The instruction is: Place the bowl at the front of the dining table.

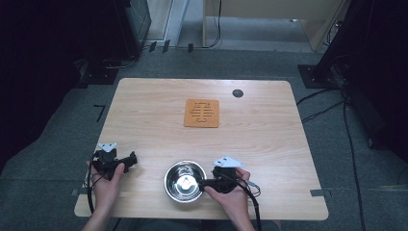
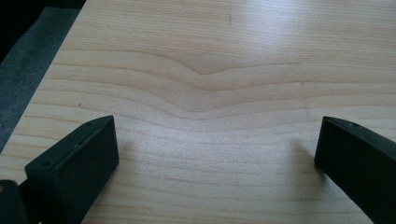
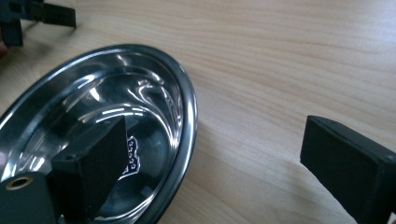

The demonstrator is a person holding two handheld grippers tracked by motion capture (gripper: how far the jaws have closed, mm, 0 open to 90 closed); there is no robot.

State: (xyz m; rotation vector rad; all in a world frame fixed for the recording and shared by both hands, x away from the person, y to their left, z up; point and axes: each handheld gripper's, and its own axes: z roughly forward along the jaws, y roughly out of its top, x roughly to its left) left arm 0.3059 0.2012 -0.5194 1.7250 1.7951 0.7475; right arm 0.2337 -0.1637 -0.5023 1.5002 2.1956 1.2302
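Note:
A shiny steel bowl (image 1: 182, 182) stands near the table's front edge, between the two hands. My right gripper (image 1: 204, 183) reaches in from the bowl's right side. In the right gripper view the bowl's rim (image 3: 190, 116) runs between the jaws of my right gripper (image 3: 219, 163): one jaw hangs inside the bowl, the other stands outside over the wood. The pads do not press on the rim, so the gripper is open. My left gripper (image 1: 131, 160) rests to the bowl's left. It (image 2: 217, 149) is open over bare wood with nothing between its jaws.
An orange square trivet (image 1: 202, 113) with cut slots lies flat at the table's middle, farther back. A small dark round cap (image 1: 237, 93) sits near the back edge. The left gripper (image 3: 28, 16) appears beyond the bowl in the right gripper view. Cables lie on the floor around the wooden table (image 1: 269, 144).

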